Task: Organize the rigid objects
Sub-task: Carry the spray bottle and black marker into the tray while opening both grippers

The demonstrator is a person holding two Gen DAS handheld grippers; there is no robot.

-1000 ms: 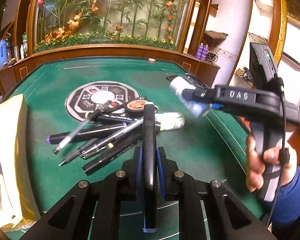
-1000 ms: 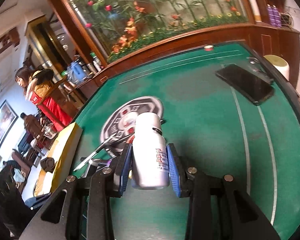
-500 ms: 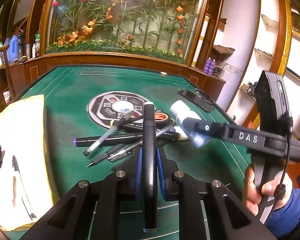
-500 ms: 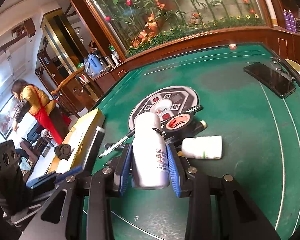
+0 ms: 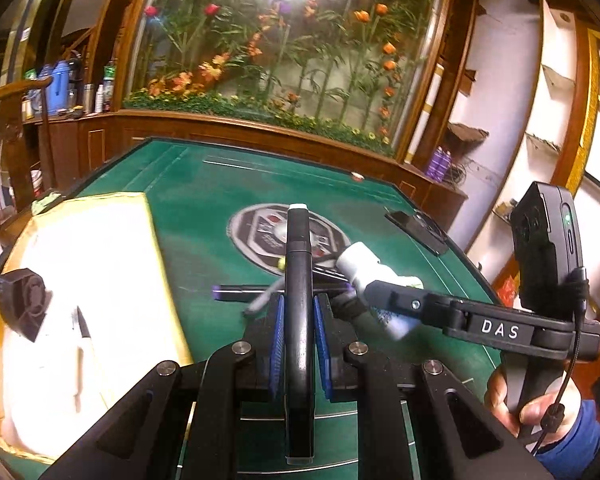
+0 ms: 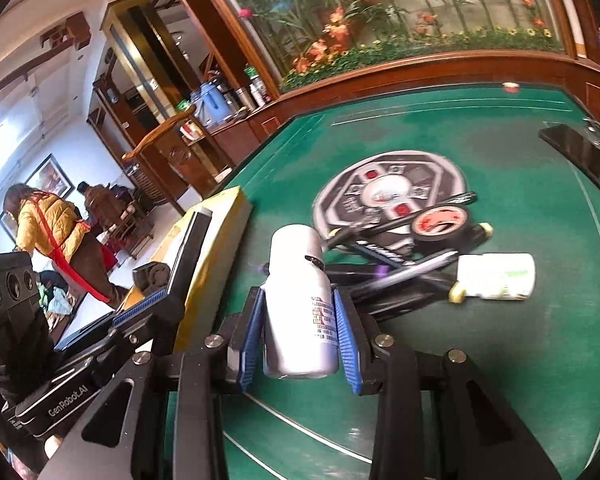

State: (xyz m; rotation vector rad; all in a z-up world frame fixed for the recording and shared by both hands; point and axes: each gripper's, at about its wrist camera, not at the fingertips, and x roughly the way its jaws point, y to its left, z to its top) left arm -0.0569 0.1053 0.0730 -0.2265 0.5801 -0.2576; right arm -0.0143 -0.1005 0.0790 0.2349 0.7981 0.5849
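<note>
The worktop [image 5: 204, 216] is deep green felt with thin pale lines, and its round centre panel [image 6: 388, 188] is grey and black with red spots. At the left of the frame a box [image 5: 80, 280] shows yellow edges around a white inside, with a black block [image 5: 20, 304] in it. The left gripper [image 5: 298, 320] is black with blue pads around a black marker [image 5: 298, 264] capped white; the right gripper [image 6: 298, 332], likewise black and blue, grips a white bottle [image 6: 298, 300] with red and blue print, near a white bottle with green marks [image 6: 496, 276] and a black tape roll [image 6: 440, 222] with a red face.
</note>
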